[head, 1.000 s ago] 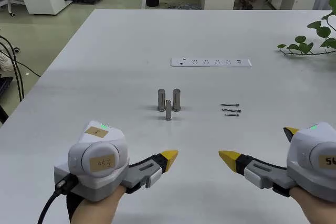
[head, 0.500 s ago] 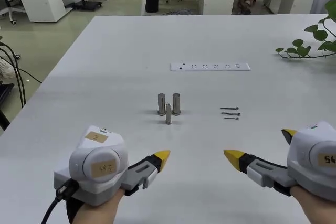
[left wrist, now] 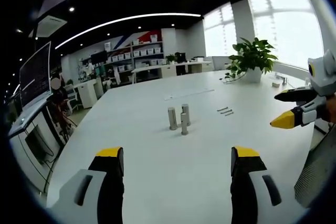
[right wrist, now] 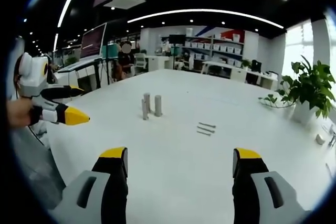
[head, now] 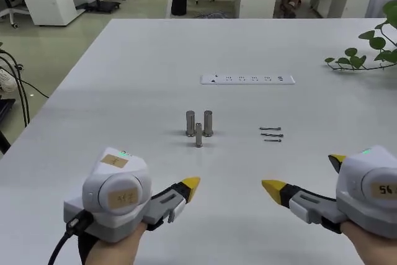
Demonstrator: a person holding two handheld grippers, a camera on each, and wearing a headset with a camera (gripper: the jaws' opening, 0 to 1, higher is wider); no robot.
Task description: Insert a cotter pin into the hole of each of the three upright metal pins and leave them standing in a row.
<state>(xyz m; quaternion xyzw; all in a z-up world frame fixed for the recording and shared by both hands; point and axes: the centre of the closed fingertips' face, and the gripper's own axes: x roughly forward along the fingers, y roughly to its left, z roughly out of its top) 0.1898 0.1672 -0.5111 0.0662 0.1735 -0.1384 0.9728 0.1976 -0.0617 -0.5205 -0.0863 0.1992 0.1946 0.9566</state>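
Three short upright metal pins stand in a tight cluster at mid-table, two behind and one in front; they also appear in the left gripper view and the right gripper view. Three thin cotter pins lie flat in a small stack to their right. My left gripper hovers open near the table's front edge, left of the pins. My right gripper is open too, near the front edge on the right. Both hold nothing.
A white power strip lies beyond the pins. A leafy plant trails over the table's far right. The white table has bare room all round the pins. Black cables hang off the left side.
The head camera has tipped slightly, shifting the picture. Both grippers stay open and have barely moved; the pins and cotter pins lie as before.
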